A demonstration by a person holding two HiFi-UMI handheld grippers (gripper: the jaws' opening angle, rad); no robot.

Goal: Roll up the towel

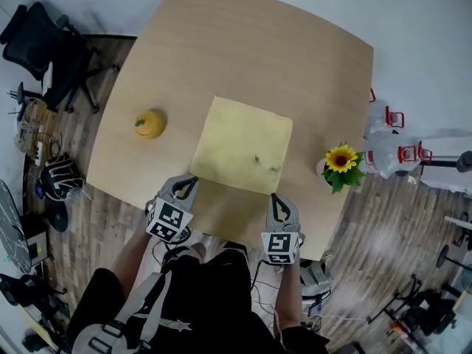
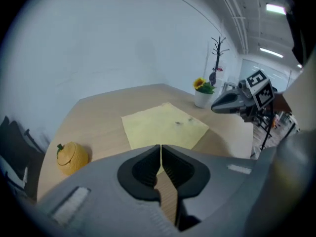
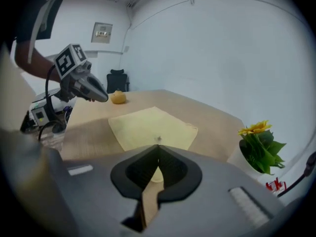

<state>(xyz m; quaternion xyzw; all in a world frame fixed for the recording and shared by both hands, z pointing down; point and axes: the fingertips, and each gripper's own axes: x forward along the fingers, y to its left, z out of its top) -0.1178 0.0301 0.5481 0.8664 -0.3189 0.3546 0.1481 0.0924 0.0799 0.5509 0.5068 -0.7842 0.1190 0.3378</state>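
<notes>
A yellow towel (image 1: 242, 144) lies flat and unrolled on the wooden table (image 1: 236, 50), with a small dark mark near its right side. The towel (image 2: 164, 126) shows ahead of the jaws in the left gripper view, and the towel (image 3: 150, 128) also in the right one. My left gripper (image 1: 193, 179) hovers at the towel's near left corner, jaws shut, nothing between them. My right gripper (image 1: 276, 198) hangs just in front of the near right corner, also shut and empty. Neither gripper holds the towel.
A yellow pumpkin-shaped pot (image 1: 150, 124) sits on the table to the left of the towel. A sunflower in a white pot (image 1: 341, 165) stands at the right edge. A black office chair (image 1: 44, 50) and cables are on the floor to the left.
</notes>
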